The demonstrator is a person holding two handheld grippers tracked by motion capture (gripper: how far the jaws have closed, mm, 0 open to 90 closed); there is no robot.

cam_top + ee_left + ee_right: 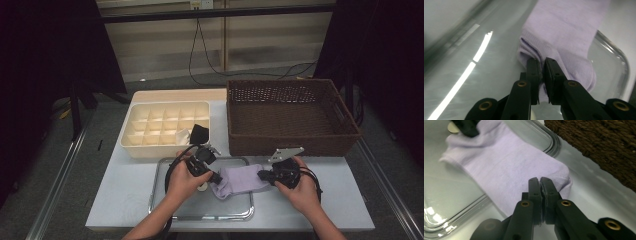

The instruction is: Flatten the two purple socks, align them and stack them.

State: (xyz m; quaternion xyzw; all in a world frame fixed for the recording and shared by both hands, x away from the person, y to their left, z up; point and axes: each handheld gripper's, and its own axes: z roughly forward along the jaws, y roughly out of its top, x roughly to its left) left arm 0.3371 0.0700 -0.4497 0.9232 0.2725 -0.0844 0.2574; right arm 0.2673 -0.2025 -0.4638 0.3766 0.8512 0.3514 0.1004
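The left gripper [216, 177] is clamped on the cuff end of a lilac sock [240, 181], which lies across the right part of a metal tray [170, 212] with its toe off the rim. The right gripper [263, 175] pinches that toe end tight. Behind stand a cream divided box [150, 125] and a brown basket [287, 120].

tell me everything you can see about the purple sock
The sock is pale lilac, a soft fine knit with a ribbed cuff, apparently an ankle sock. It lies flat, stretched across the right part of the metal tray, its toe end reaching past the tray's rim onto the table. The left gripper pinches the folded cuff end; the right gripper pinches the seamed toe end. Both are shut on the fabric.
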